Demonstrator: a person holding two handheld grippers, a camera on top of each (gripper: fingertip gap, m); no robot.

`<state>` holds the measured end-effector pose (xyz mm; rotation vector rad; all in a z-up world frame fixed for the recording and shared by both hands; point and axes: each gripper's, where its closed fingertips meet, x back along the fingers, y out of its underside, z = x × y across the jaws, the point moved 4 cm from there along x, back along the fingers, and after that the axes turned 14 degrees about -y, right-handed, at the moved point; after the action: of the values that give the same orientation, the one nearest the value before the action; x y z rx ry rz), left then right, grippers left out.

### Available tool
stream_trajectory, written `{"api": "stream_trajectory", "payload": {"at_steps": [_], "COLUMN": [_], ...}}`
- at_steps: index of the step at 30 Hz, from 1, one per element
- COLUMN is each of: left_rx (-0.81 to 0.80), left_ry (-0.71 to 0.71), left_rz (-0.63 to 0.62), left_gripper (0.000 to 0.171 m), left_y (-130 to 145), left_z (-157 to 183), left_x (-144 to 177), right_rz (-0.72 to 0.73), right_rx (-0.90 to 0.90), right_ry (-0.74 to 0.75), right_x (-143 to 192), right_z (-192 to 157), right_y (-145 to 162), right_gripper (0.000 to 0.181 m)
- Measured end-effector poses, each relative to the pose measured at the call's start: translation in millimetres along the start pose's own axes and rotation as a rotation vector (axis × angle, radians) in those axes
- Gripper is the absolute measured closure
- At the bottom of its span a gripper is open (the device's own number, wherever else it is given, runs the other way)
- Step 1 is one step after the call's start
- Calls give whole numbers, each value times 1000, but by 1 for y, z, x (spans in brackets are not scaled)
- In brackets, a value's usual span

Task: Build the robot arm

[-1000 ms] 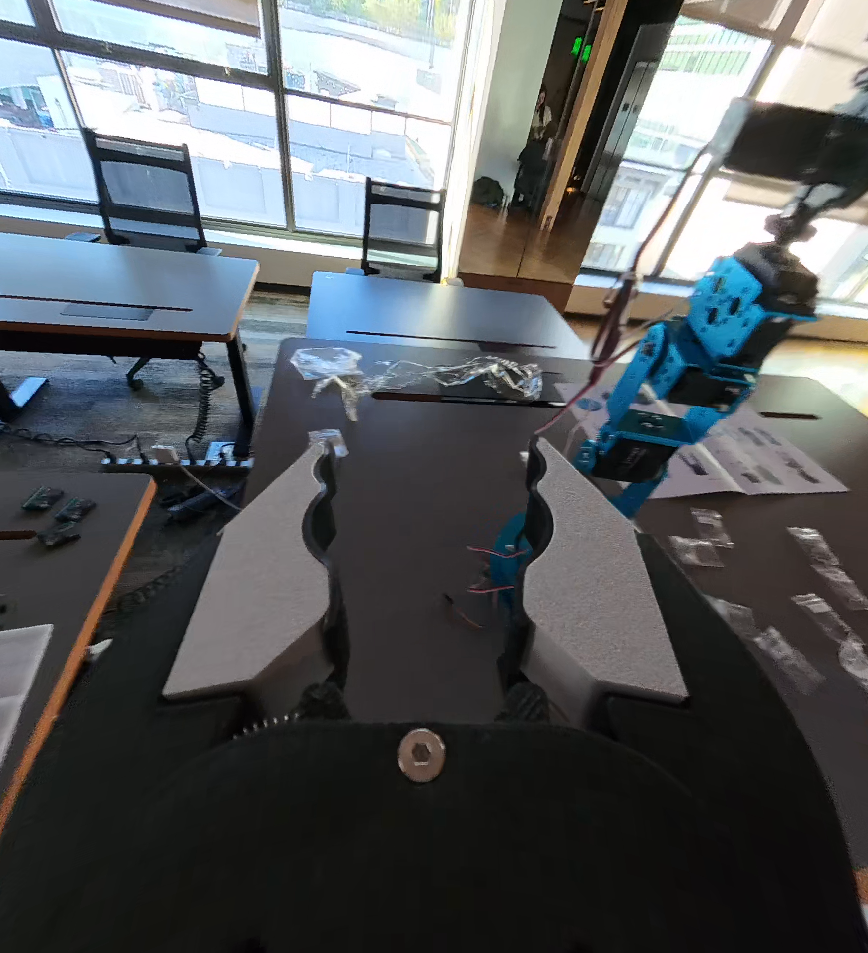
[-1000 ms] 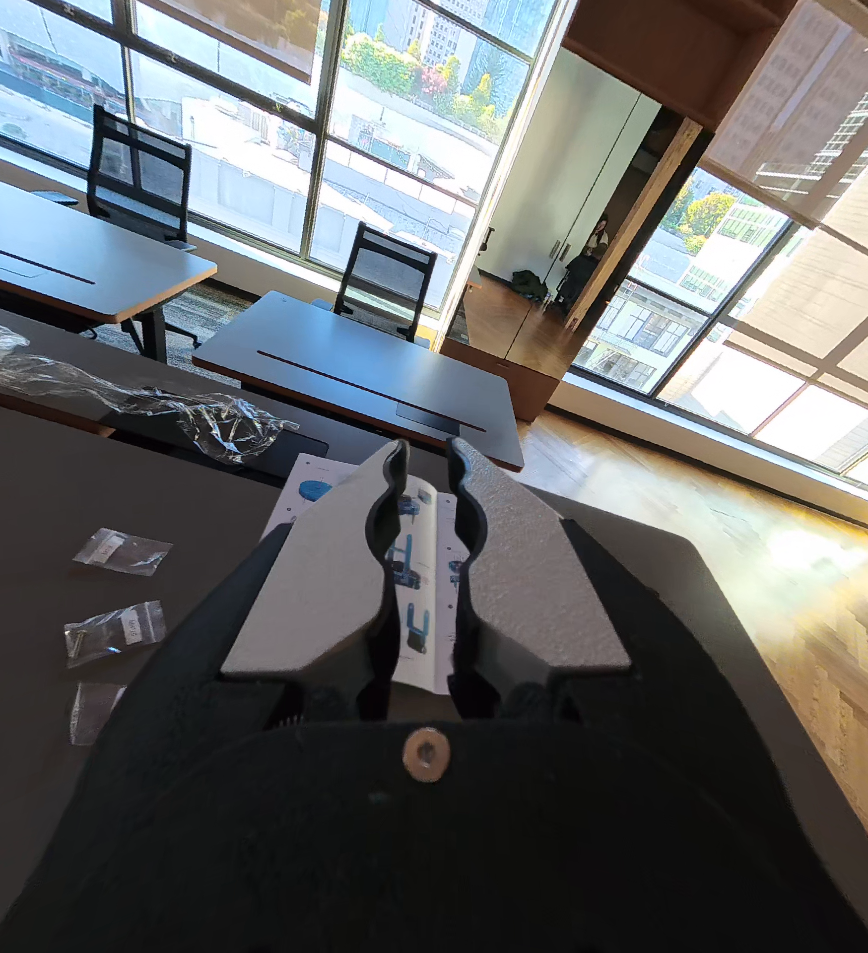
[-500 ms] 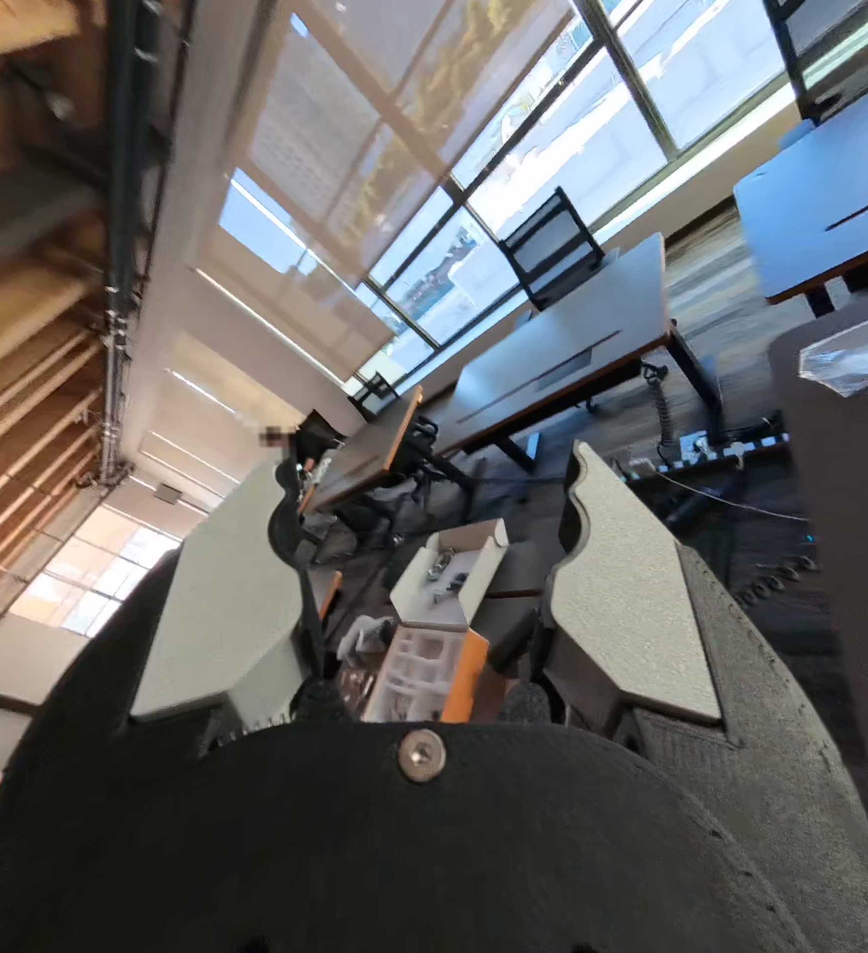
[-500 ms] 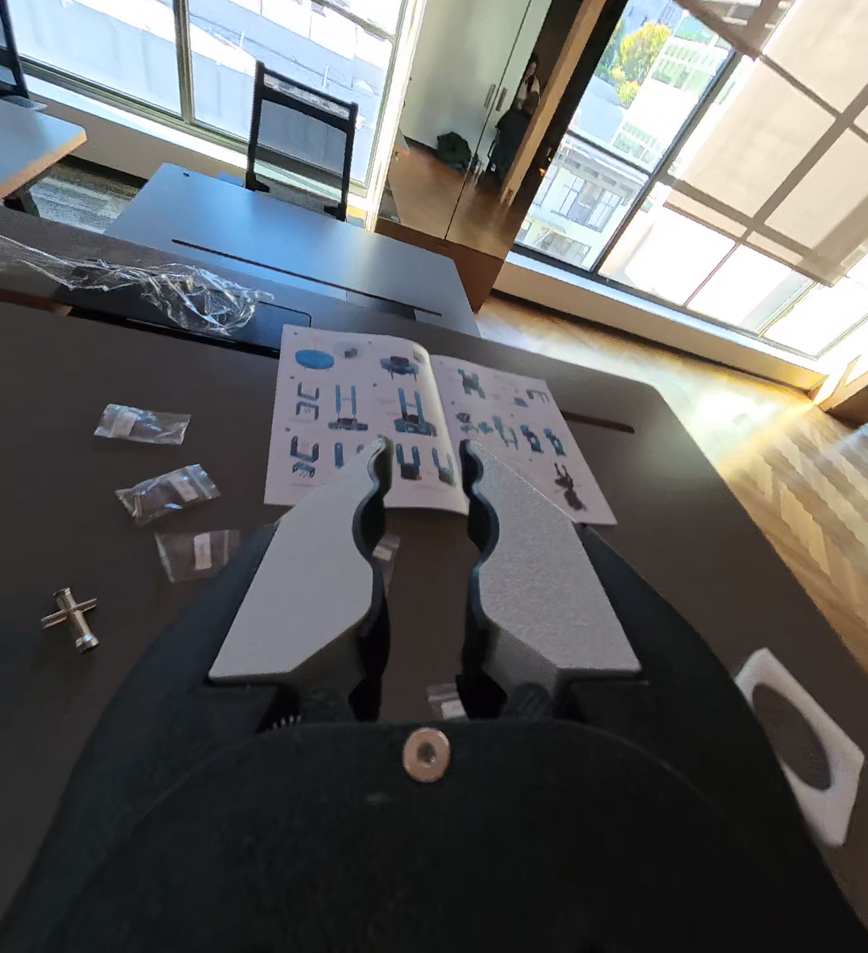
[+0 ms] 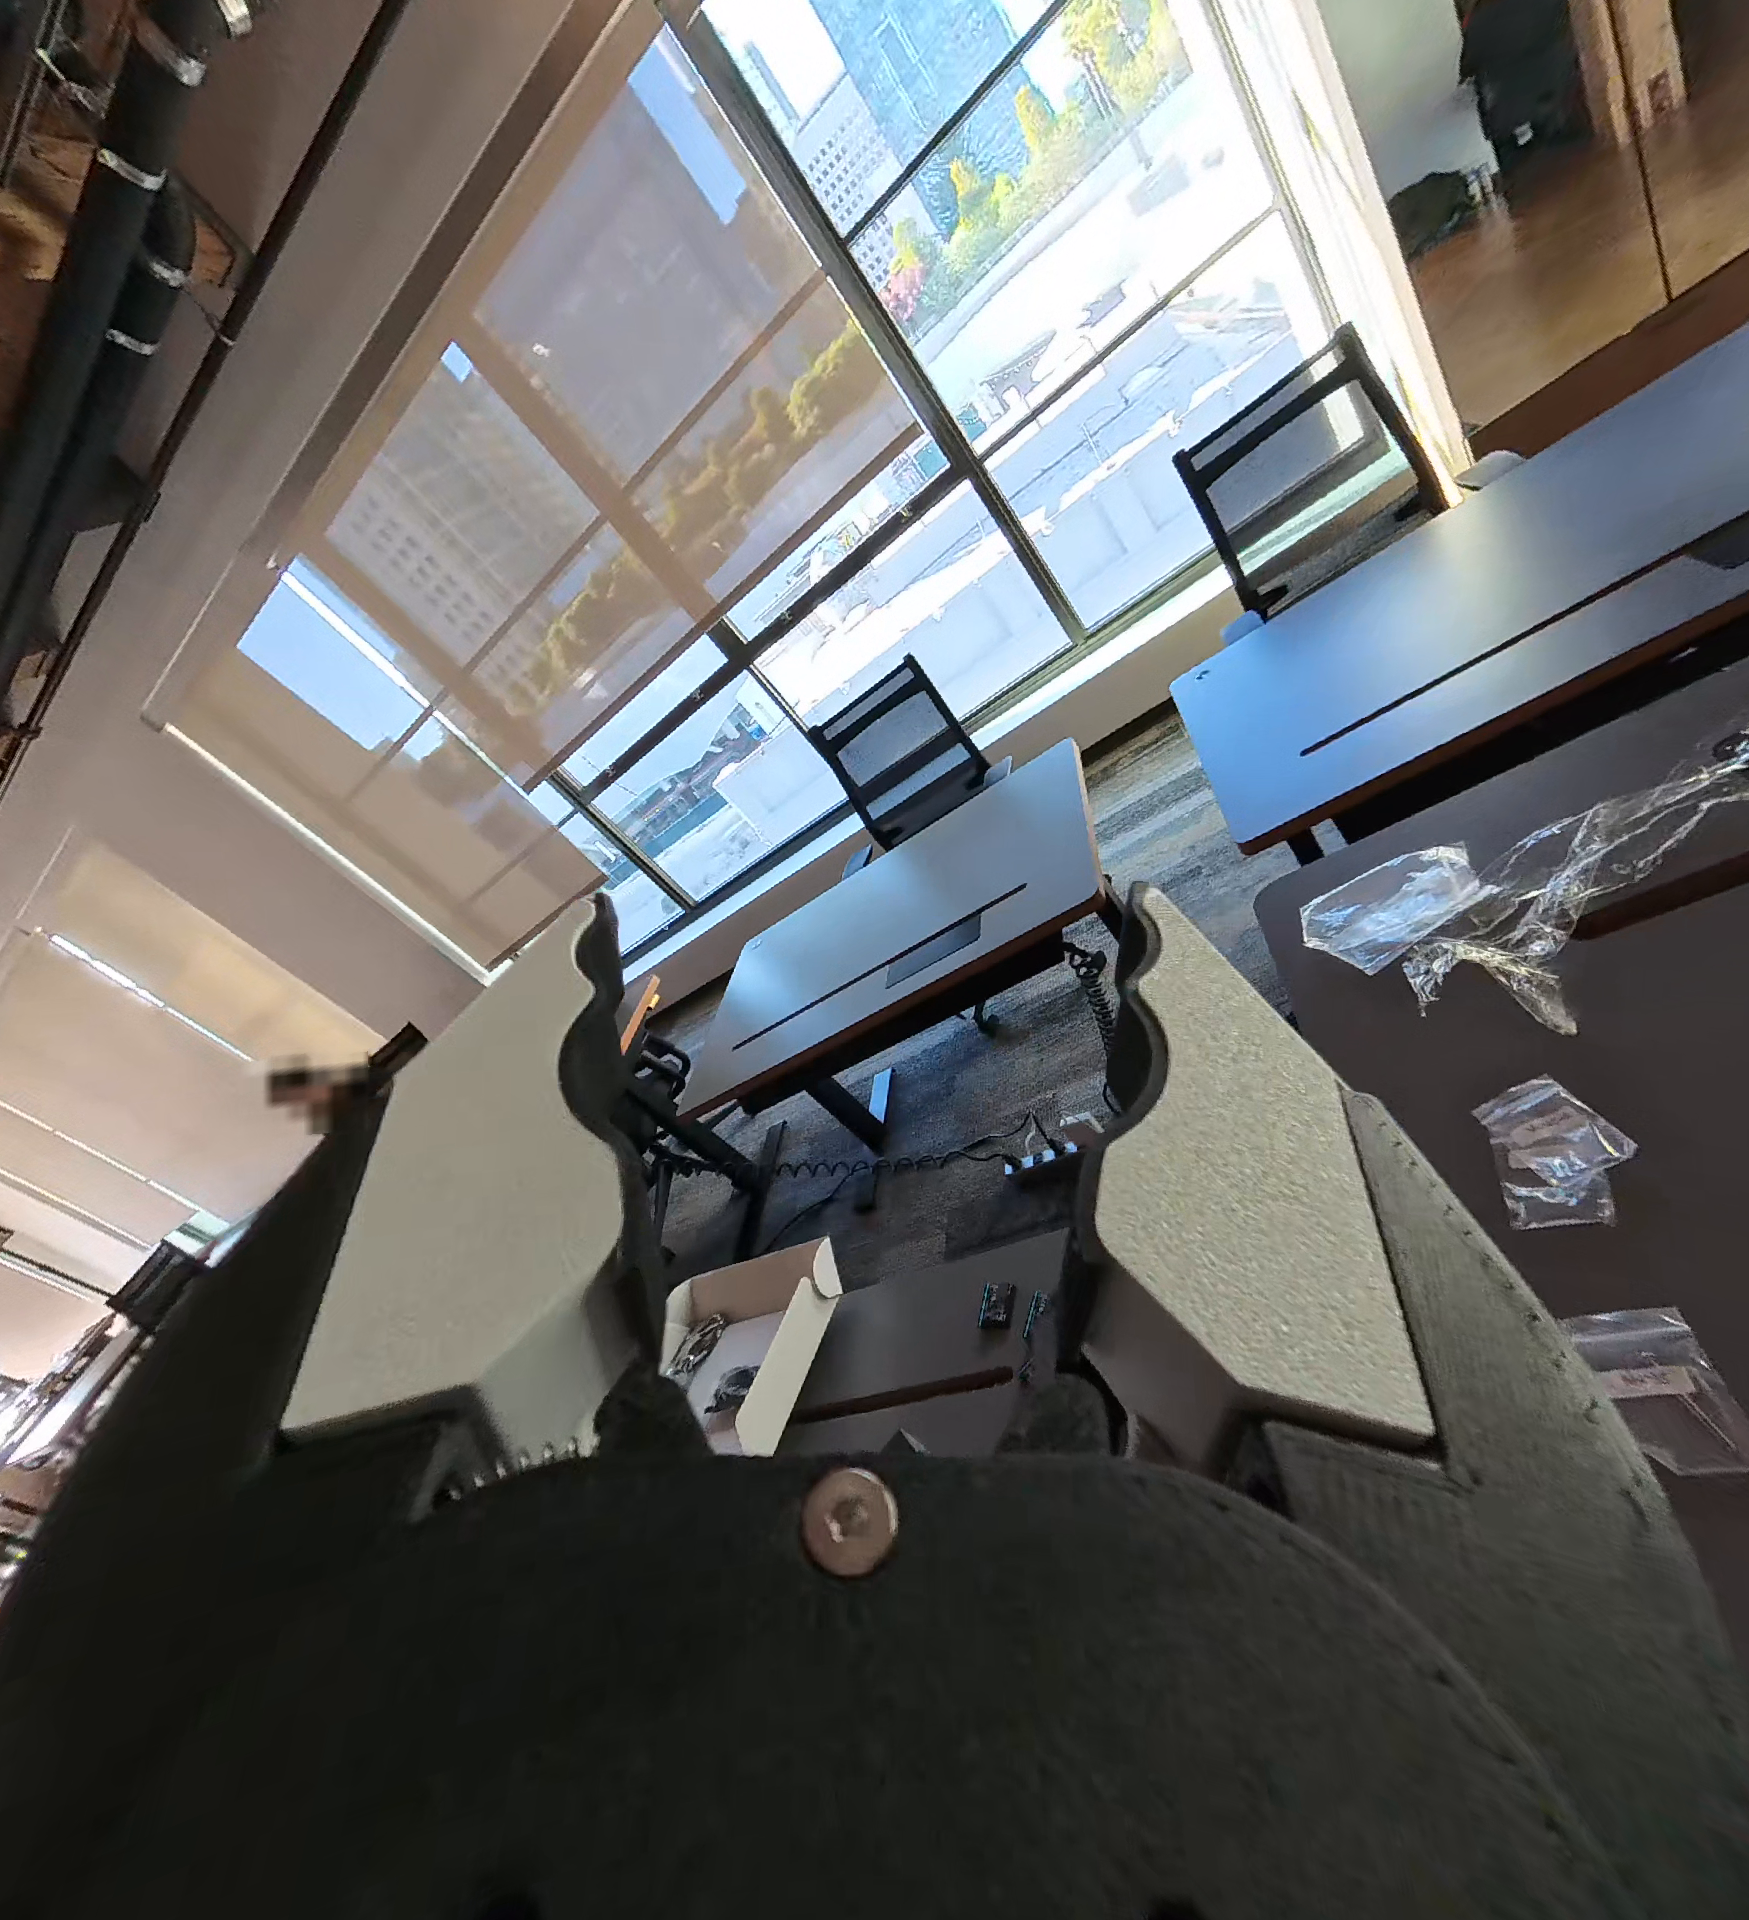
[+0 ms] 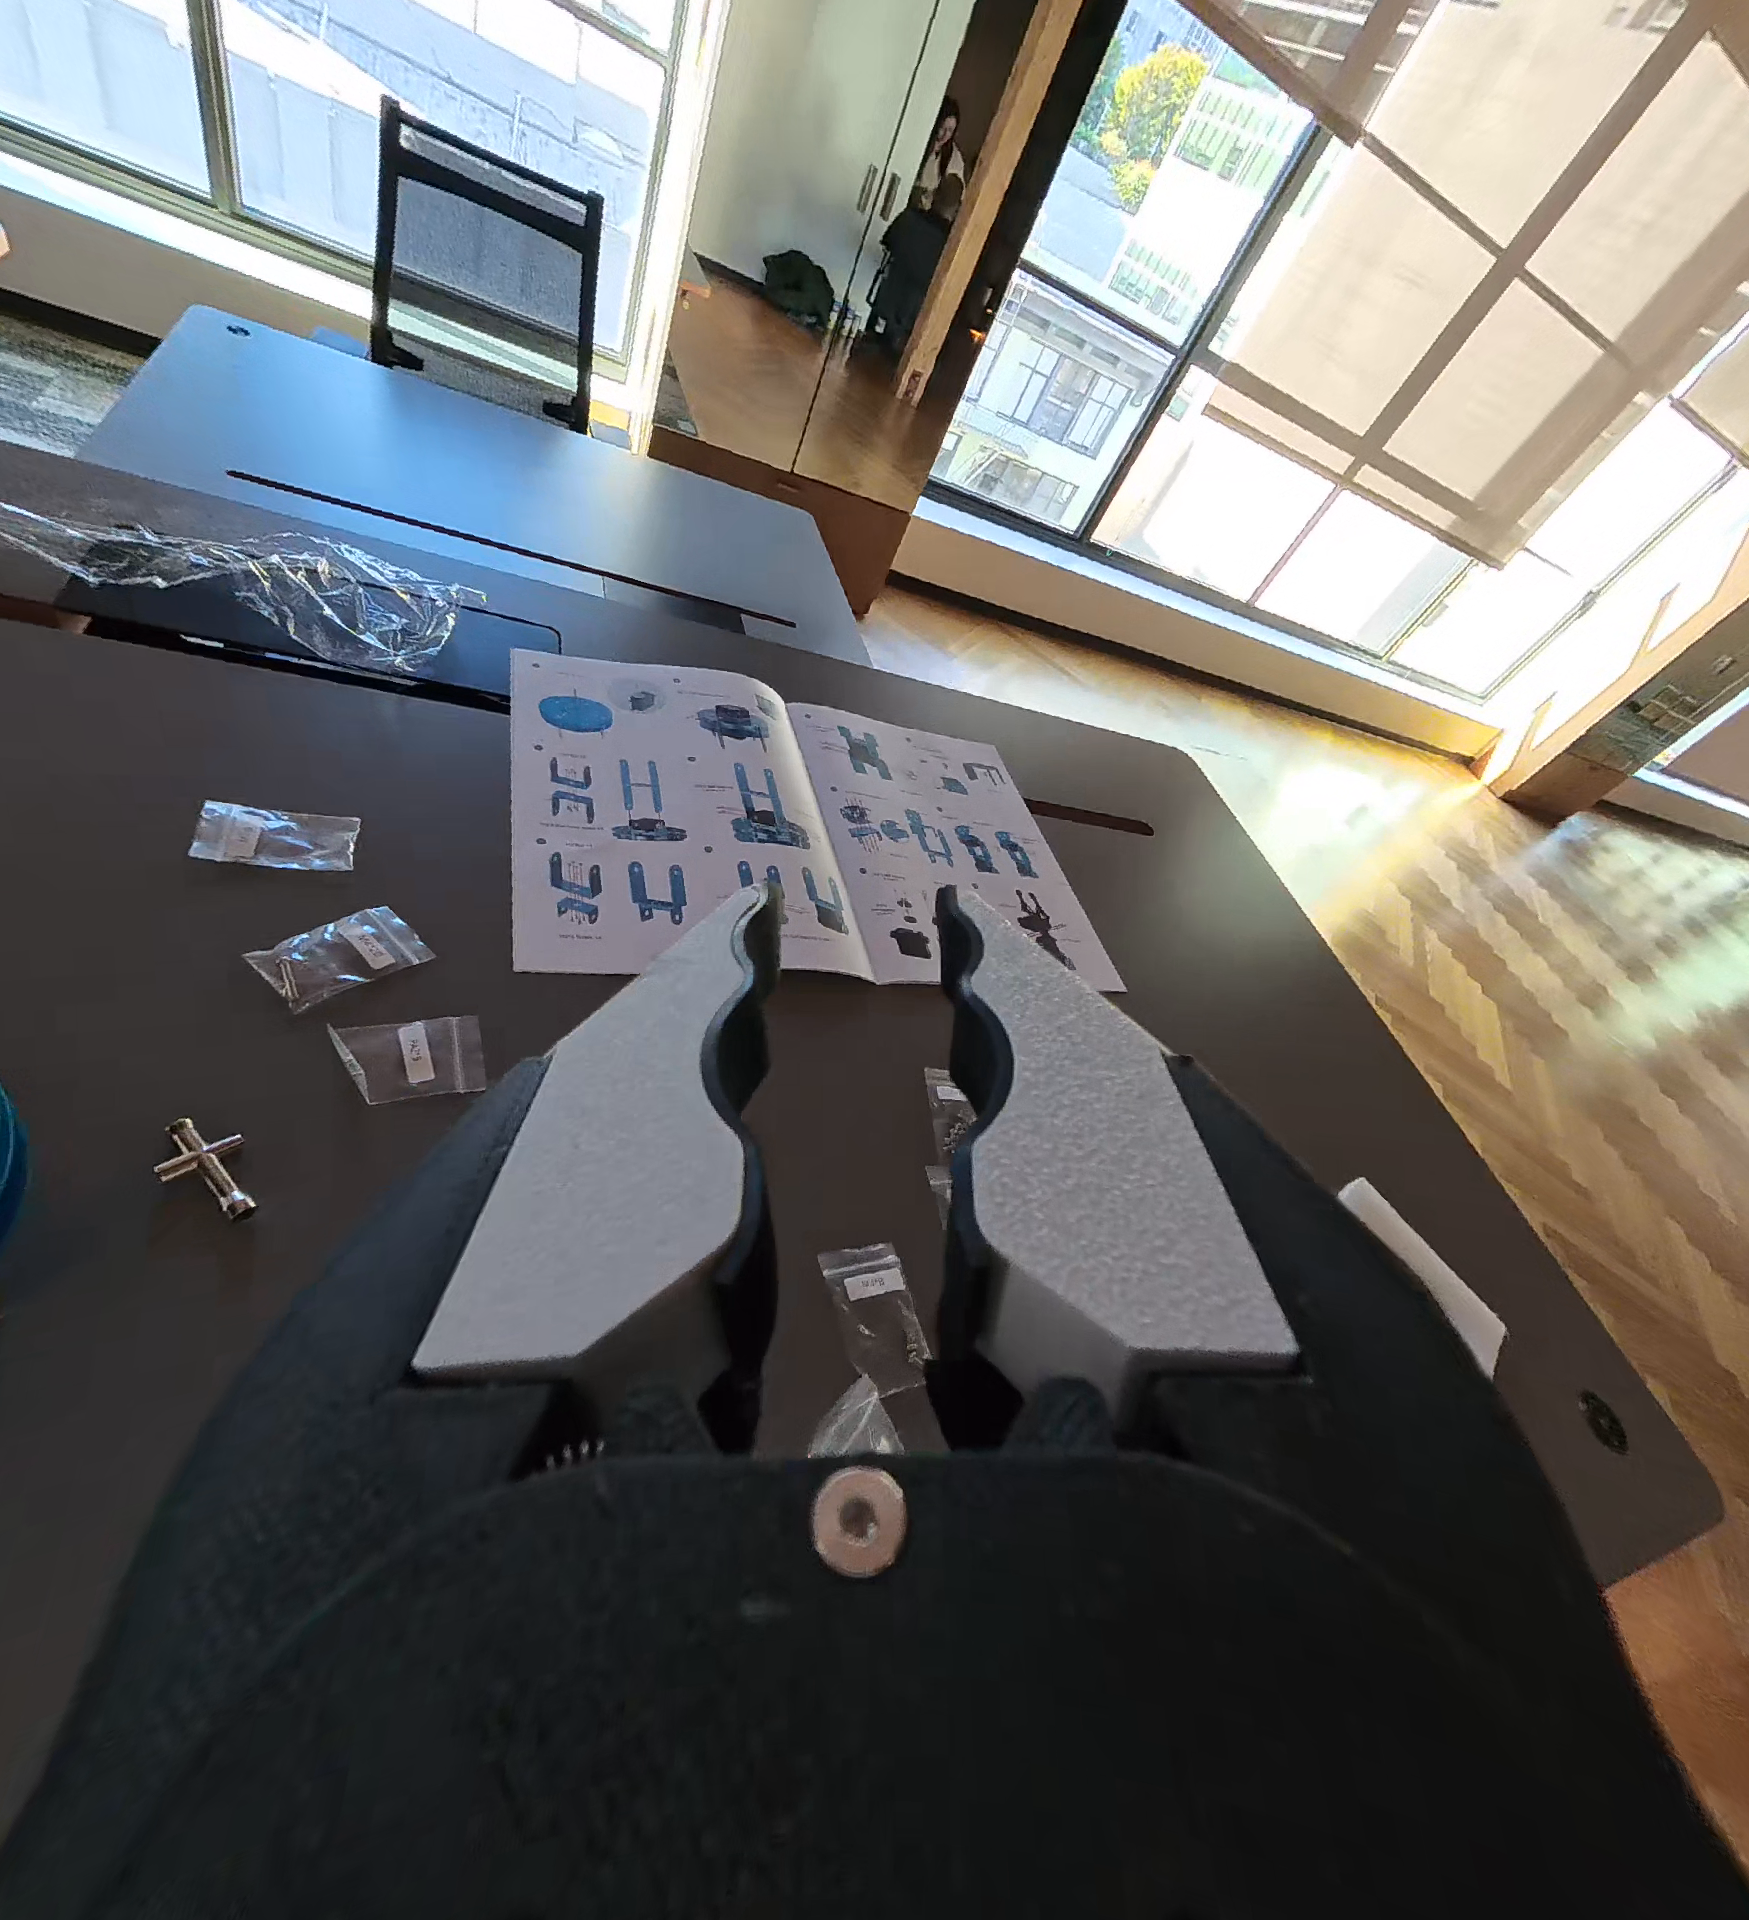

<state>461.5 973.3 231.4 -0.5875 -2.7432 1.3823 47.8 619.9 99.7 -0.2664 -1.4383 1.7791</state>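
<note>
Your right tongs (image 6: 857, 914) are partly open with nothing in them, hovering low over the dark counter (image 6: 70, 748). Closest thing is the small clear bag of screws (image 6: 875, 1311) lying flat right in the gap between the two halves, down near the base, long side running roughly along the tongs. The open booklet (image 6: 745, 800) sits just past the tips, and the cross-shaped metal wrench (image 6: 203, 1166) is well off to the left.

Your left tongs (image 5: 865, 951) are wide open, also empty, tilted up and pointing off the counter toward other desks. Only that view shows the open cardboard box (image 5: 766, 1340) low between them; I think it sits on a lower desk, hard to say. Only the right view shows the booklet.
</note>
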Motion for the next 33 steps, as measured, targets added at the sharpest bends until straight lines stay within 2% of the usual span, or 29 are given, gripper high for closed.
{"api": "stream_trajectory", "payload": {"at_steps": [3, 5, 7, 9, 11, 12, 14, 16, 19, 21, 25, 29, 30, 33], "left_rx": [7, 58, 225, 517, 857, 972, 1034, 984, 811, 695, 698, 681, 701, 749], "left_ry": [8, 76, 299, 641, 927, 988, 965, 870, 699, 544, 539, 540, 552, 563], "left_rz": [11, 13, -19, -49, 40, 107, 190, 228, 241, 230, 196, 143, 133, 99], "left_gripper": [74, 74, 78, 85, 100, 103, 108, 102, 100, 106, 115, 116, 116, 118], "left_y": [-9, -12, -5, -2, -15, -23, -36, -55, -87, -98, -116, -117, -116, -112], "left_z": [8, 18, 38, 63, 75, 80, 105, 138, 175, 182, 193, 204, 205, 205], "left_x": [8, 20, 42, 80, 124, 142, 167, 180, 186, 183, 184, 177, 177, 175], "right_rz": [-2, 41, 157, 357, 545, 607, 687, 723, 691, 667, 681, 652, 633, 577], "right_rx": [38, 38, 2, -32, -24, -12, -9, -2, 15, 10, 11, 36, 70, 108], "right_ry": [-59, -178, -399, -716, -1010, -1130, -1299, -1427, -1525, -1613, -1619, -1538, -1452, -1053], "right_x": [-11, -21, -23, -9, 13, 21, 25, 21, 3, 1, -1, -1, -5, -29], "right_z": [-1, -8, -25, -52, -72, -77, -83, -91, -112, -128, -136, -134, -131, -99], "right_y": [5, 3, -14, -46, -79, -92, -116, -136, -154, -160, -165, -165, -163, -150], "right_gripper": [151, 150, 146, 146, 149, 153, 160, 165, 166, 166, 167, 166, 166, 175]}}
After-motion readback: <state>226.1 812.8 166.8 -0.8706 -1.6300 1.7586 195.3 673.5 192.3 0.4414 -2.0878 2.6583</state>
